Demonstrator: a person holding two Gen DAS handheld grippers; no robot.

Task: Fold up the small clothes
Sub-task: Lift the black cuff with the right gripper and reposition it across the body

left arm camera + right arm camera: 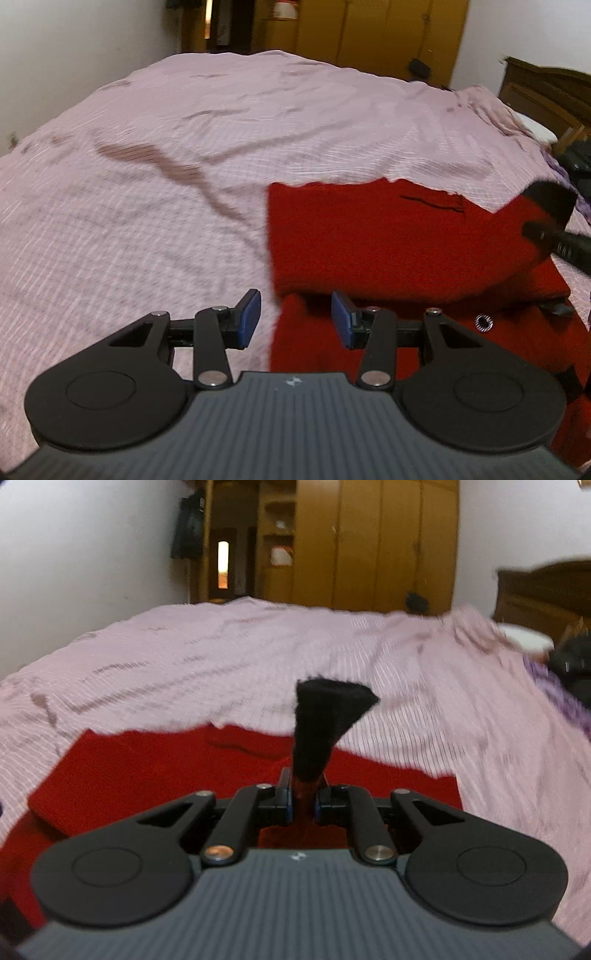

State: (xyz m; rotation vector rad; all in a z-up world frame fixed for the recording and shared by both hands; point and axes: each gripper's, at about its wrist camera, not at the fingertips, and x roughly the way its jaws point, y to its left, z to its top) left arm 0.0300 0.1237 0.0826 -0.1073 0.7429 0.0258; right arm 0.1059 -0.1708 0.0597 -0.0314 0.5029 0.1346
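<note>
R claw [303, 797] clamped on red garment [388, 236] black trim; L claw [295, 319] apart, empty, over bedsheet [184, 129].

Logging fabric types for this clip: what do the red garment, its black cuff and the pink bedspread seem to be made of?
Red garment: looks like a soft knit or fleece, matte and fuzzy, with thick folded edges. Black cuff, pinched in the right gripper: similar fuzzy, matte cloth, likely ribbed trim, though blur leaves that open. Pink bedspread: thin woven cloth, probably cotton, with a fine grid texture and sharp wrinkles.

No text can be read anywhere; both hand-held gripper housings carry only a small blurred emblem.
</note>
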